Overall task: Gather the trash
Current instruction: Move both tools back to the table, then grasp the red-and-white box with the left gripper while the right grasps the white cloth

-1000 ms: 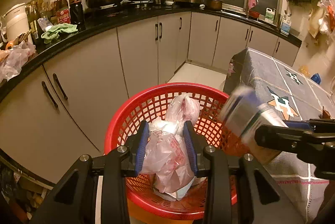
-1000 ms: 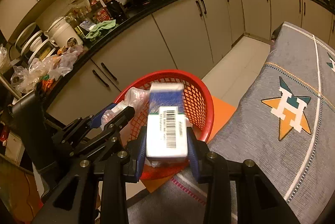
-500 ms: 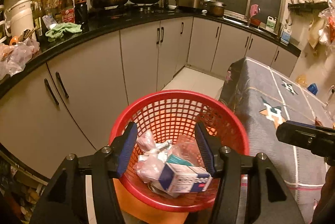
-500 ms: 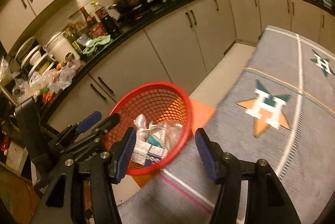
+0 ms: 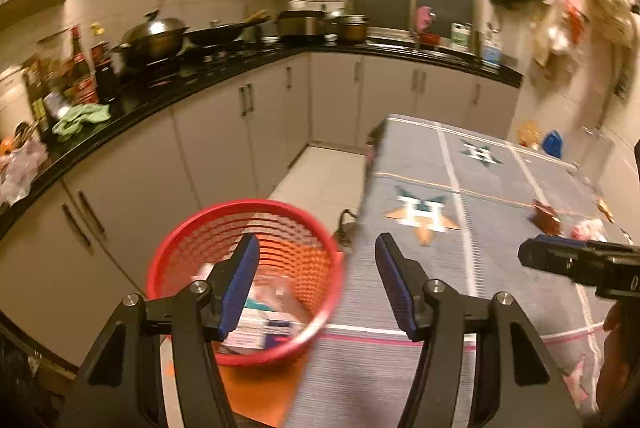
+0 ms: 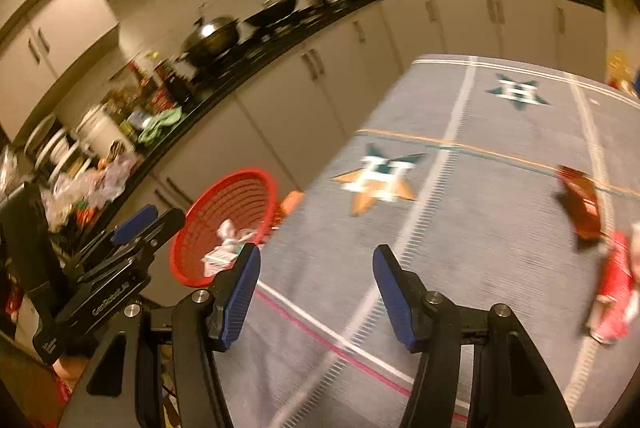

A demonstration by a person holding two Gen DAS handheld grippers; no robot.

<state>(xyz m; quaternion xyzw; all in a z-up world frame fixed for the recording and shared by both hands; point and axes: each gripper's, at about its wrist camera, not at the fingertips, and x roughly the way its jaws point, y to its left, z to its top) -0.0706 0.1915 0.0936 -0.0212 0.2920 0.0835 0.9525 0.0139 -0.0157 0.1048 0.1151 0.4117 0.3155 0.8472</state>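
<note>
The red mesh basket (image 5: 188, 240) stands beside the table, low and left, with a white and blue box (image 5: 260, 328) and a crumpled plastic bag inside. My left gripper (image 5: 316, 240) hovers over the basket's right rim and the table edge; its jaws are opening with nothing between them. My right gripper (image 6: 316, 250) is open and empty over the grey cloth table (image 6: 480, 228). A brown wrapper (image 6: 582, 204) and a red wrapper (image 6: 612, 292) lie on the cloth at the right. The basket (image 6: 236, 196) sits to the left of this gripper.
A black counter (image 5: 192, 80) over white cabinets curves round the left and back, carrying a wok (image 5: 154, 38), bottles and a green cloth (image 5: 82, 116). The basket rests on something orange (image 5: 256, 392). White floor tiles (image 5: 320, 180) run between cabinets and table.
The left gripper let go of the plastic bag and the right let go of the box, both now in the basket. Both grippers opened and swung right toward the table.
</note>
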